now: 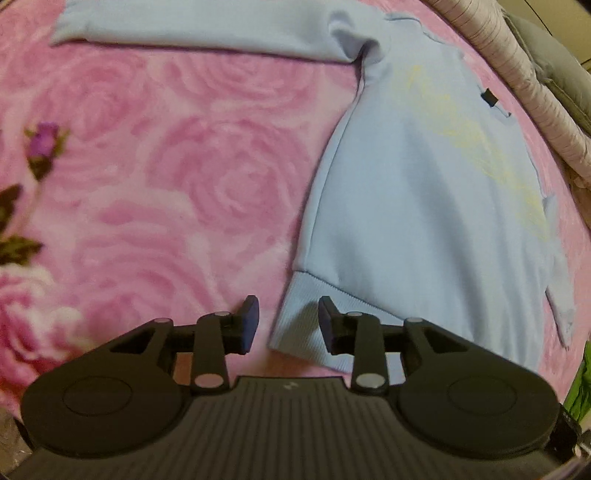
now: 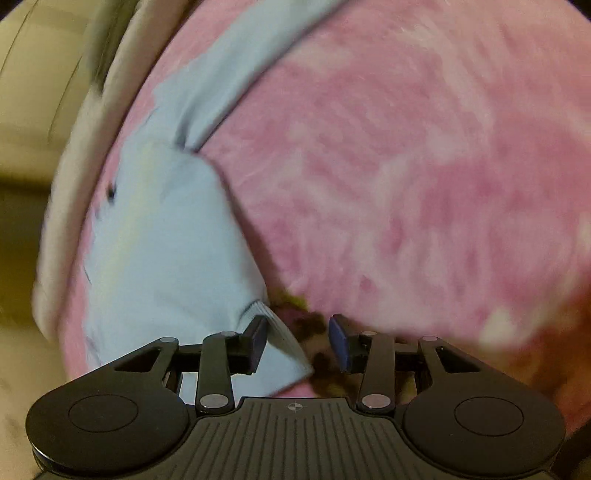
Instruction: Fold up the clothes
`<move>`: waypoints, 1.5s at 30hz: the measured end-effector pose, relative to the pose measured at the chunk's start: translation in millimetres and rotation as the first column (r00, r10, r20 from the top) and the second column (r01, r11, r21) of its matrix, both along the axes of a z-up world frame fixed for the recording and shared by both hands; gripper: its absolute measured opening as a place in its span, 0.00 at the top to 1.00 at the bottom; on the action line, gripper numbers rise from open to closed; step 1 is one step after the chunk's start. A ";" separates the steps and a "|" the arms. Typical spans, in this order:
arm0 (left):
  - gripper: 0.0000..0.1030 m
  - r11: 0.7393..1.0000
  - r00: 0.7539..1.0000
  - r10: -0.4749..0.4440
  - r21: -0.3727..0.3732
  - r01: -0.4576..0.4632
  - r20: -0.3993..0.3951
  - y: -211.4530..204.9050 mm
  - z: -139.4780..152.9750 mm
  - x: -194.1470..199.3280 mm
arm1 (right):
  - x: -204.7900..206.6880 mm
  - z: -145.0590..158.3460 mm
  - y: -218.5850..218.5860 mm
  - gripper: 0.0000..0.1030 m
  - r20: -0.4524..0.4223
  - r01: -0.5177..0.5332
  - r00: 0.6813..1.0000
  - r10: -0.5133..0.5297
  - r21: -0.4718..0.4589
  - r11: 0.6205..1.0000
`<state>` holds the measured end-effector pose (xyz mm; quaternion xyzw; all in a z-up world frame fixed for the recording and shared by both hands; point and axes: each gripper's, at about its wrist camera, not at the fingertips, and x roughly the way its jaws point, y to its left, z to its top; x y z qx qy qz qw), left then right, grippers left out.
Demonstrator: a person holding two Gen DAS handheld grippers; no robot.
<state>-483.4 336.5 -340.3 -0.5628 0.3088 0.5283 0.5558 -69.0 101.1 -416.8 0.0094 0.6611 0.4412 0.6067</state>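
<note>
Our left hand-held gripper (image 1: 288, 323) is spread, nothing pinched, hovering right at the ribbed hem corner (image 1: 306, 325) of the light blue sweatshirt (image 1: 417, 206); that corner sits between the two fingers, a touch toward the right one. From there the body runs up and to the right, long axis pointing away from us, one sleeve (image 1: 192, 26) stretched flat leftward across the top. Our right hand-held gripper (image 2: 297, 341) is spread too, empty, at the other hem corner (image 2: 280, 350), which lies against its left finger; this view is blurred, so contact we cannot tell. The garment lies flat, face up, on the pink rose blanket (image 1: 166, 192) of the bed, near its far edge. Each gripper is close to its own corner, so we judge a two-corner hem pinch suits, folding along that long axis.
</note>
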 end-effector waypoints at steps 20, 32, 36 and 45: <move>0.96 0.940 0.908 -0.331 -0.010 0.340 -0.257 -42.0 16.7 22.7 | -61.1 15.7 33.6 0.88 0.204 -0.367 0.878 0.433 -0.292 0.883; 0.98 0.999 0.999 -0.042 -0.013 0.042 -0.014 -29.7 12.8 -26.0 | -17.5 -27.9 12.7 0.96 -0.075 -0.036 0.997 0.034 -0.026 0.999; 0.98 0.992 0.994 -0.098 0.074 0.102 -0.055 -39.4 35.1 -22.0 | -45.5 -1.1 18.7 0.96 0.095 -0.148 0.984 0.153 -0.051 0.988; 0.77 0.999 0.996 -0.014 0.037 0.017 -0.090 -45.9 48.4 -54.9 | -50.9 13.8 29.6 0.57 0.299 -0.200 0.907 0.297 -0.315 0.928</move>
